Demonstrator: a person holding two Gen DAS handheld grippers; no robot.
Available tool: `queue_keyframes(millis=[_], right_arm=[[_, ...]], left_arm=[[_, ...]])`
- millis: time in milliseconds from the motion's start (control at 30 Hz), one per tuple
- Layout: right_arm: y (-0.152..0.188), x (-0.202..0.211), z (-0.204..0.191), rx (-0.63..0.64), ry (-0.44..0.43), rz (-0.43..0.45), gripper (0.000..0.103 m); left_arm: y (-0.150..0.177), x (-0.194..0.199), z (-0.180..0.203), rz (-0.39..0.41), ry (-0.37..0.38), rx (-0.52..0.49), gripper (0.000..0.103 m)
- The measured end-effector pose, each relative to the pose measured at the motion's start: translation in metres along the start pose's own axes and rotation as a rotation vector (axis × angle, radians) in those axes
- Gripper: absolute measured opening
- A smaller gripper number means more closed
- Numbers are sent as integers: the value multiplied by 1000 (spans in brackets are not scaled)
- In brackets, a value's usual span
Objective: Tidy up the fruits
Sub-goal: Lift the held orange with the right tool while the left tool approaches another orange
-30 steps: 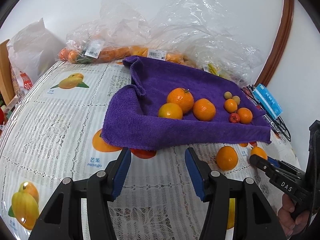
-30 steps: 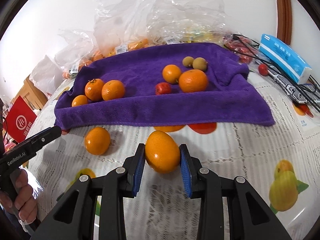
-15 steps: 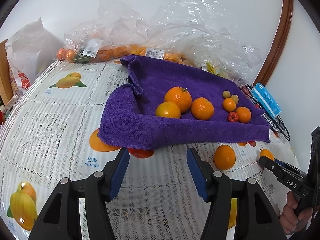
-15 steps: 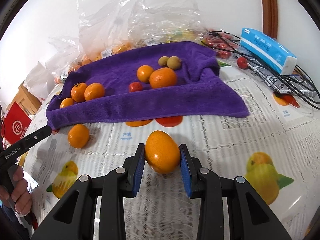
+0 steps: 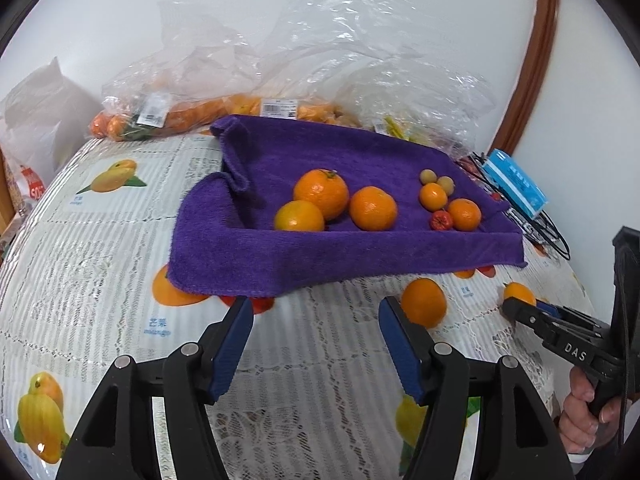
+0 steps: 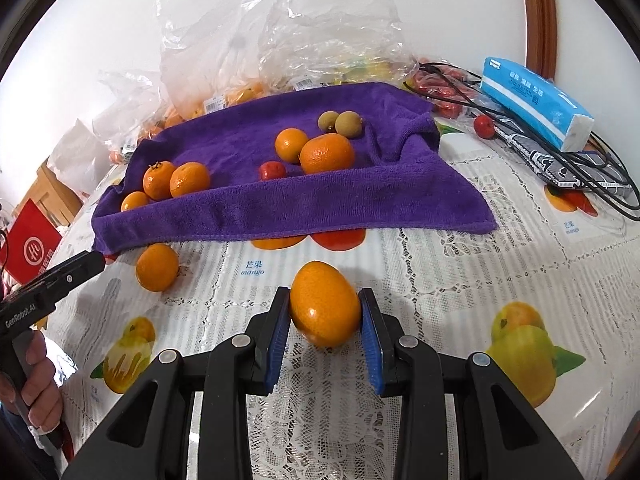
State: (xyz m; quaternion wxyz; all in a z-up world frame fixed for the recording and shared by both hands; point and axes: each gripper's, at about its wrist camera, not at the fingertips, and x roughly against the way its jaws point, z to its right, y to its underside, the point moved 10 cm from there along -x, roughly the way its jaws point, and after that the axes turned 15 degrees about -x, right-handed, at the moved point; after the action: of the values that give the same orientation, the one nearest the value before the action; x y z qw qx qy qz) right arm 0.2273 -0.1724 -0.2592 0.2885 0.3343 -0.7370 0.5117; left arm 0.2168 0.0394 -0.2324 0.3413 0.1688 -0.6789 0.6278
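- fruit in the plastic bags [image 5: 224, 106] – blurry through the film, can't tell what kind
- purple towel [image 6: 288, 200] covers part of the printed fruit underneath
- hand [image 5: 588, 412] cut off at the edge

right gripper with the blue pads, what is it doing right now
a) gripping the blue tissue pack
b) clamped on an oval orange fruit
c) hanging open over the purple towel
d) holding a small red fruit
b: in the right wrist view the right gripper has both blue pads pressed against the sides of an oval orange fruit, in front of the purple towel, not over it.
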Motion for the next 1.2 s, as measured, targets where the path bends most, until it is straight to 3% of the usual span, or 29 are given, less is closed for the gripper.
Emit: queue_keyframes(millis=[667,1200], right_arm=[[0,0,-1,-10,-25,-6,34],[-2,6,-1,-40,-70,10,34]], left_arm=[[-5,-10,60,-16,128,-80,63],[-11,-32,74,-61,98,-59,63]])
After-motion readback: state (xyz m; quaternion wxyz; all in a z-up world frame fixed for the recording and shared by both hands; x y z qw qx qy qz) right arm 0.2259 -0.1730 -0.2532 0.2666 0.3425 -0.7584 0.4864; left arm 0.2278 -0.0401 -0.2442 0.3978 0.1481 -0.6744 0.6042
